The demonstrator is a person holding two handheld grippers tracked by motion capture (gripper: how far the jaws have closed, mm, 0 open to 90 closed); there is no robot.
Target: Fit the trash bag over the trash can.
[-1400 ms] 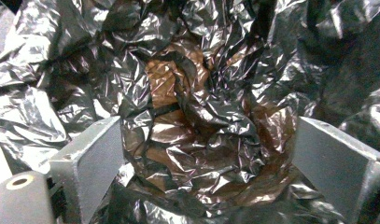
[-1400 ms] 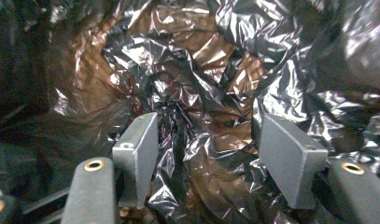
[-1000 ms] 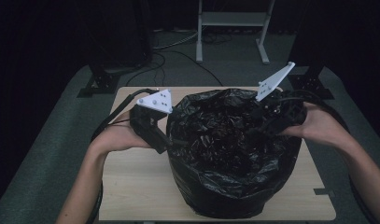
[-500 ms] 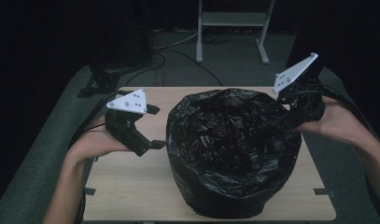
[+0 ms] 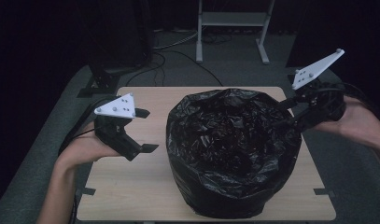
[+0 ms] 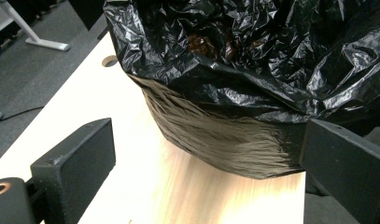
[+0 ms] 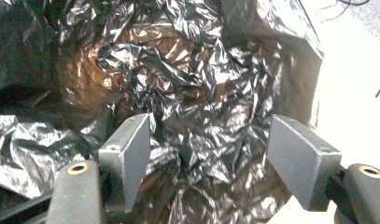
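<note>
A bin lined with a black plastic bag point(image 5: 232, 154) stands on the light wooden table point(image 5: 131, 186), a little right of the table's middle, with the bag's crinkled rim folded out over the top edge and draped down the sides. The landmark for everything else is this bag. To its left, apart from it and touching nothing, the left gripper point(image 5: 142, 130) is held above the table by the person's left hand point(image 5: 82, 149); its two black jaws stand wide apart and point toward the bag's side, with only air between them. In the left gripper view the bag's side wall point(image 6: 225, 135) and folded rim fill the space beyond those spread jaws, and the table point(image 6: 122, 140) runs beneath. At the bag's right rim the right gripper point(image 5: 286, 114), carried by the right hand point(image 5: 355, 123), reaches in toward the opening; its jaws have just been opening and now stand wide, and the high view cannot settle whether their tips brush the plastic. In the right gripper view the two grey pads point(image 7: 129, 154) are far apart and press on nothing, with the bag's wrinkled inner lining point(image 7: 197, 93) lying behind the gap between them.
</note>
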